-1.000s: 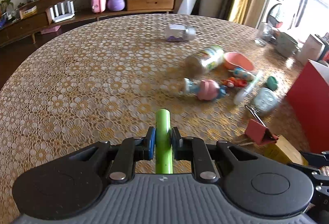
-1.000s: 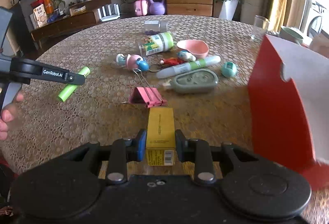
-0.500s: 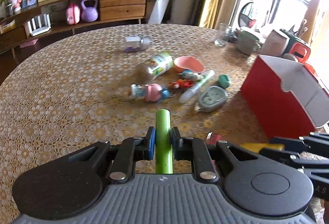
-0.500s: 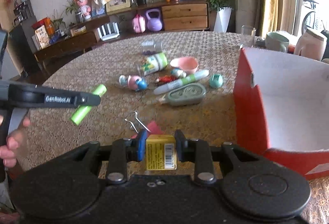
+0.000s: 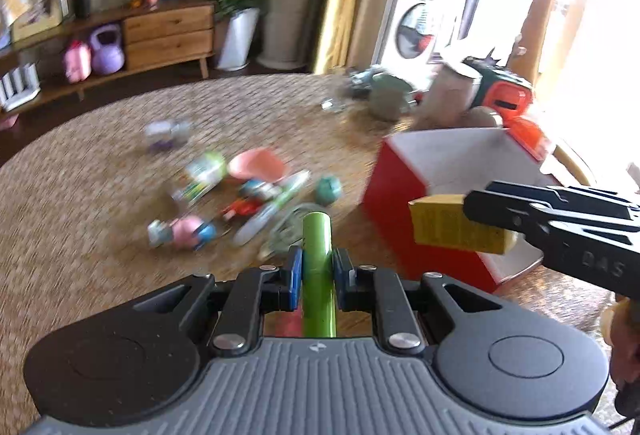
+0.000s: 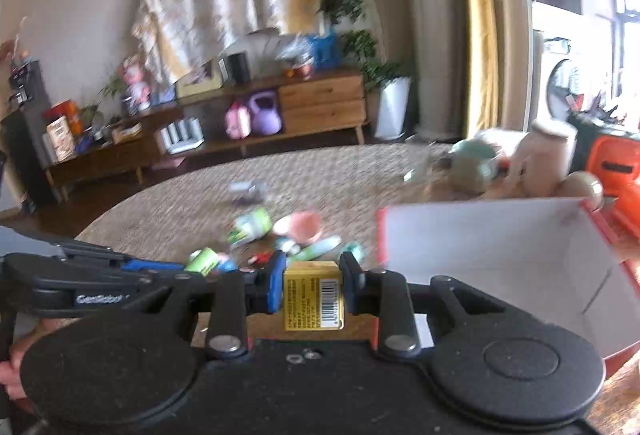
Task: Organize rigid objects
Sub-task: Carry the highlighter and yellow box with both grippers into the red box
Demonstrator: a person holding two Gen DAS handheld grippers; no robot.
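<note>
Fingers of left gripper [image 5: 316, 271] pinch green plastic cylinder [image 5: 318, 275]; right gripper [image 6: 312, 285] fingers clamp yellow cardboard carton [image 6: 313, 295]. Both held clear above bench [image 5: 80, 195], near red open box [image 5: 404, 203], likely for deposit.

Round table [image 5: 80, 203] under a patterned lace cloth

A red box [image 5: 394, 203] sits open-topped at its right; a pink bowl [image 5: 258, 165], a lying jar [image 5: 202, 175] and small toys (blurred) cluster mid-table.

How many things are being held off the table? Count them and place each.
2. A green tube is clamped in the left gripper; a yellow box is clamped in the right gripper, beside the red box.
</note>
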